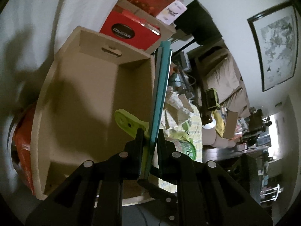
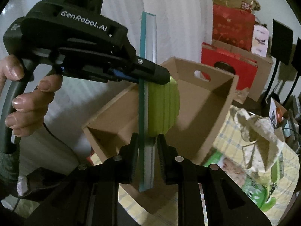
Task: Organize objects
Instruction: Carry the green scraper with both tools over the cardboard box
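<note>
Both pairs of jaws are clamped on one teal board, held edge-on over an open cardboard box.

From my left wrist camera, the left gripper [image 1: 150, 141] pinches the teal board [image 1: 160, 86] together with a green plastic piece [image 1: 128, 121], above the cardboard box [image 1: 84, 98]. From my right wrist camera, the right gripper [image 2: 146, 145] squeezes the board's near end [image 2: 145, 113]; the left gripper [image 2: 161, 74], held in a hand [image 2: 28, 101], grips it higher up, the green piece [image 2: 163, 109] beside it, the box [image 2: 207, 101] behind.
</note>
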Available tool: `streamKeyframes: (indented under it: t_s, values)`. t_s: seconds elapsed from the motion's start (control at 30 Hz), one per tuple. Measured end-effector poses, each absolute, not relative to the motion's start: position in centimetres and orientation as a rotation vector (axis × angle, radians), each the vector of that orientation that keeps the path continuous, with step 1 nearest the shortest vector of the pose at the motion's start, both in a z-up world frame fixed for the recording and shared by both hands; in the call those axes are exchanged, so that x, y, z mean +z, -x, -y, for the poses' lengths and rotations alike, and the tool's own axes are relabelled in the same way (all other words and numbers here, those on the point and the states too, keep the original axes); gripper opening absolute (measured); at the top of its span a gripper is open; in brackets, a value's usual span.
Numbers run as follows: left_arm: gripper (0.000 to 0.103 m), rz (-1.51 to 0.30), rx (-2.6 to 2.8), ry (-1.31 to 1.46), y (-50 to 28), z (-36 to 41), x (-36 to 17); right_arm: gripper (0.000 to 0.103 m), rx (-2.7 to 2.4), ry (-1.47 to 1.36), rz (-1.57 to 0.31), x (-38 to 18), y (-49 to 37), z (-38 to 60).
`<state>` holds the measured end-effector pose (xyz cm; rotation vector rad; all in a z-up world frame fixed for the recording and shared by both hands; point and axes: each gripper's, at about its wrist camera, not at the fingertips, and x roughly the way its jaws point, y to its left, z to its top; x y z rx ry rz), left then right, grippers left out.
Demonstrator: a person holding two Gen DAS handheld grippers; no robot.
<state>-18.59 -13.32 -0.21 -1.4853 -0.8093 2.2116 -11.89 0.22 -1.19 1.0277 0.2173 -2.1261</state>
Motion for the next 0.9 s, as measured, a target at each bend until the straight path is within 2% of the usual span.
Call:
streamKeyframes:
  t_s: [0.5,0.9]
  values:
    - [0.012,1.033,2.063,1.463,21.6,16.6,-7.3,0.019,-2.120,-1.157,-0.205,-5.3,14.1,1.1]
    - [0.012,0.809,2.033,1.636,26.2,13.8,-9.2,0.022,-2.101,-1.232,-0.219,-7.4,15.5,2.7]
